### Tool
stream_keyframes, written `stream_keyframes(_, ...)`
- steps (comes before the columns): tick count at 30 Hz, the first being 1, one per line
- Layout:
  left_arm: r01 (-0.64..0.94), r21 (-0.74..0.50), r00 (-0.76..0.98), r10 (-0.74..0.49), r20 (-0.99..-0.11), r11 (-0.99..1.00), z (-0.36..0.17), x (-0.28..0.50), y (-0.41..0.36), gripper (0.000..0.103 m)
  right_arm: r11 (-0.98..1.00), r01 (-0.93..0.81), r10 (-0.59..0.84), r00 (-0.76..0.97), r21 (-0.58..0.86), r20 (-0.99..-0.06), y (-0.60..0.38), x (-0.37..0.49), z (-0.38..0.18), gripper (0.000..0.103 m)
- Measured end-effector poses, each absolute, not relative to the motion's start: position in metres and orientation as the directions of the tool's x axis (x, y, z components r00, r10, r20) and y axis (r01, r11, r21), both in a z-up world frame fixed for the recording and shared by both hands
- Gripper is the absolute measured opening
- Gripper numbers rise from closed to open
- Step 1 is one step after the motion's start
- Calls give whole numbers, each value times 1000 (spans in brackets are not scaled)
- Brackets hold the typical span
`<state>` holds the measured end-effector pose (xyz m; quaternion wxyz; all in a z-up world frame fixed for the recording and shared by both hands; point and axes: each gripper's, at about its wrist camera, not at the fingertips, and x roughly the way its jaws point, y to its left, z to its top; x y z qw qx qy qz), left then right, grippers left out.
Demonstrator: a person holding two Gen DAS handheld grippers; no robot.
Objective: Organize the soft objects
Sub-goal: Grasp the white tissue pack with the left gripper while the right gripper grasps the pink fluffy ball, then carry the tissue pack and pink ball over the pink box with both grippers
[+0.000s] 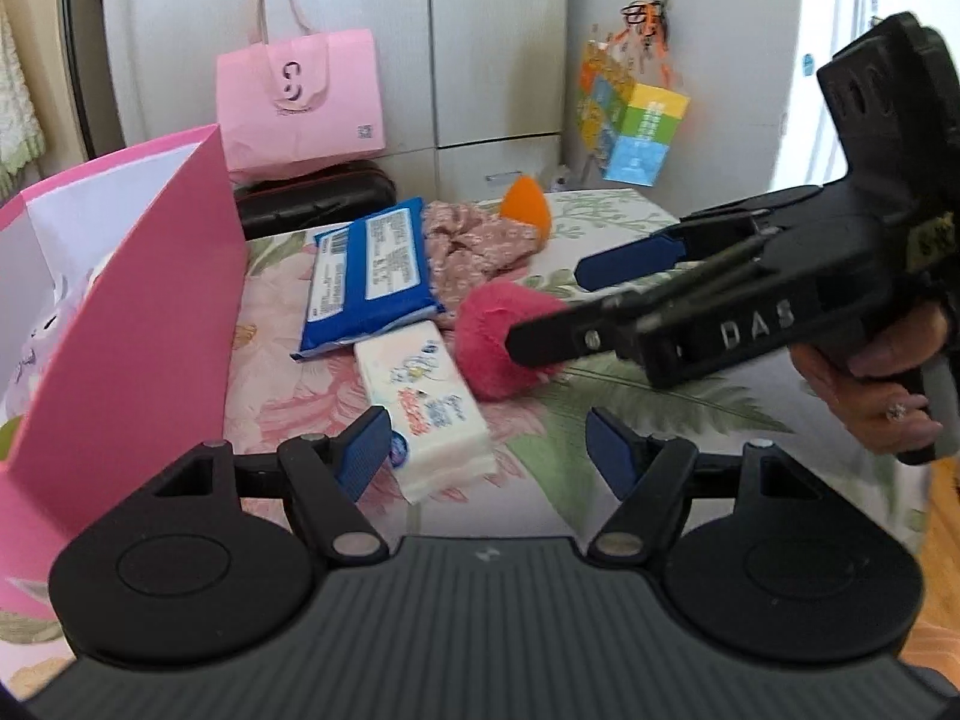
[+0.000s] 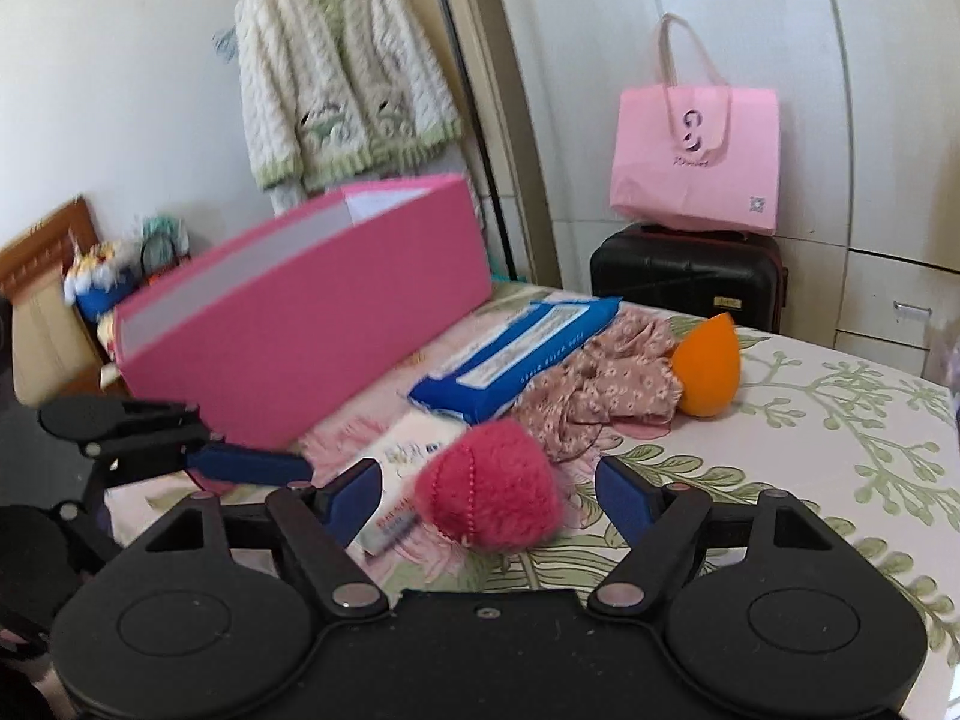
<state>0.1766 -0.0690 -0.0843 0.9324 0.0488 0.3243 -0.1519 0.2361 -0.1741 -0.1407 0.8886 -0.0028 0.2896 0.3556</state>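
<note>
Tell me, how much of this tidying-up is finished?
Barely begun, it seems. One pale soft toy already sits in the pink box. Nothing is held: the left gripper is open over the white tissue pack, the right gripper open around the pink plush. The blue pack, floral cloth and orange sponge still lie on the bed.

Floral bed (image 2: 840, 420): wipes (image 2: 516, 354), plush (image 2: 492, 498).
</note>
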Motion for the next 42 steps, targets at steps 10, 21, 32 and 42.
stream_keyframes(10,258,40,768,-180,-615,965,-106,208,-67,70,715,-652,657,506,251,-558,-168,270,-159,60)
stream_keyframes(21,209,15,776,-157,-611,978,-112,228,-68,69,753,-625,615,553,208,-562,-180,266,-160,55)
stream_keyframes(32,204,1,781,-162,-603,979,-109,218,-71,39,837,-541,489,674,80,-553,-179,231,-159,44)
stream_keyframes(42,201,-80,778,-209,-592,976,-98,188,-60,39,943,-321,316,790,84,-525,-180,187,-158,44)
